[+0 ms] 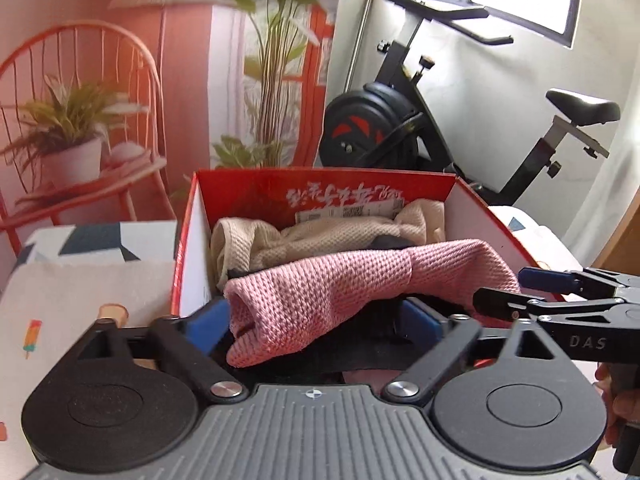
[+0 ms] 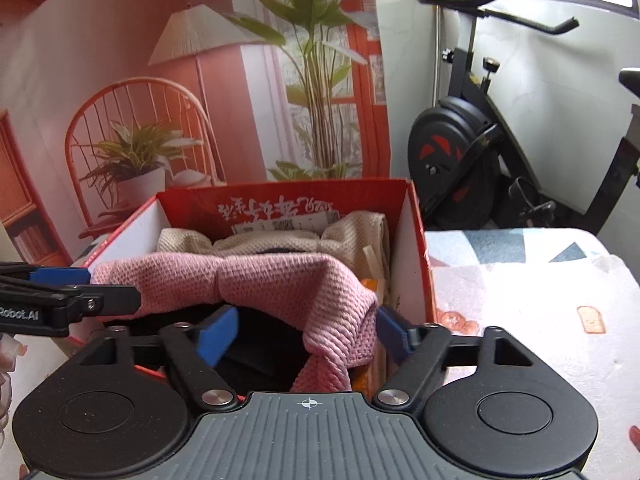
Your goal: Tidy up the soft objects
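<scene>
Currently both tools sit at the near end of a red cardboard box [image 1: 192,240], each working one end of a pink knit cloth [image 1: 360,280] stretched across the box opening. The box stands on a surface covered in a patterned fabric [image 2: 520,280]; whether that is a bed or a tabletop I cannot tell.

Left tool [image 1: 320,320]: blue fingers spread wide, the rolled left end of the pink cloth lying between them, not pinched. Something dark lies under that end.

Right tool [image 2: 308,332]: fingers likewise spread, the drooping right end of the cloth hanging between them, touching neither pad clearly. Neither tool appears to have a firm hold.

Inside the box, behind the pink cloth, a beige knit cloth [image 1: 332,232] is already bundled against the far wall, with a paper label [image 1: 344,212] just above it. An orange item [image 2: 370,282] shows at the box's right wall, partly hidden.

Judgement on step: the pink cloth is being placed into the box; it rests on the contents but bridges the opening and rides at about rim height, its ends near the front edge. Placement looks nearly done, not settled.

Next move, as I judge it: either draw both tools back clear of the cloth, or tuck the two ends down so that the cloth lies below the rim. Loose knit may snag on a fingertip during withdrawal.
</scene>
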`<state>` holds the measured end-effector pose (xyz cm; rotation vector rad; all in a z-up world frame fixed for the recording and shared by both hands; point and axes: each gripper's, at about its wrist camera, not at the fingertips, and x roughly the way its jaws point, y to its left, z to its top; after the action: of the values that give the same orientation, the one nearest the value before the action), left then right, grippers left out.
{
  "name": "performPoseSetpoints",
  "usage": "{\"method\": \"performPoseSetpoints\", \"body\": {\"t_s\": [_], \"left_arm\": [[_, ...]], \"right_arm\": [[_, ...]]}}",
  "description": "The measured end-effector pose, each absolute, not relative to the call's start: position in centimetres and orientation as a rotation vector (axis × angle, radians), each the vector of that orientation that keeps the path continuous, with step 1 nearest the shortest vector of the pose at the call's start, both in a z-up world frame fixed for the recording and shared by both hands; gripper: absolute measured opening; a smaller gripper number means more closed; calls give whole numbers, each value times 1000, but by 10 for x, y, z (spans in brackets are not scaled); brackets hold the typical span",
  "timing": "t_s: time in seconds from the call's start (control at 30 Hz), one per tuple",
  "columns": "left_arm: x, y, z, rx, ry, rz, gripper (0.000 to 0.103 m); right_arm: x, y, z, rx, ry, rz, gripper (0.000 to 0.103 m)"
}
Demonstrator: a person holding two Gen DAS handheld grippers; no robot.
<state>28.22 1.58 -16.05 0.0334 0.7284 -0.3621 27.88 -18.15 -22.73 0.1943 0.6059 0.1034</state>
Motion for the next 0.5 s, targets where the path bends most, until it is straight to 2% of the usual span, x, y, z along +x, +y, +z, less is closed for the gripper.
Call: {"method": "performPoseSetpoints", "body": {"t_s": [0.03, 0.1, 0.17, 0.5], "left_arm": [[280, 16, -158, 31, 723, -358, 99], [277, 17, -155, 27, 720, -365, 103], [273, 17, -152, 30, 716, -359, 103], [247, 15, -136, 119, 657, -185, 103]], "right_arm": [[277, -183, -225, 195, 602, 106, 77], [273, -184, -220, 191, 598, 90, 92], [267, -187, -216, 186, 580, 72, 102], [245, -195, -200, 200, 557, 103, 103]]}}
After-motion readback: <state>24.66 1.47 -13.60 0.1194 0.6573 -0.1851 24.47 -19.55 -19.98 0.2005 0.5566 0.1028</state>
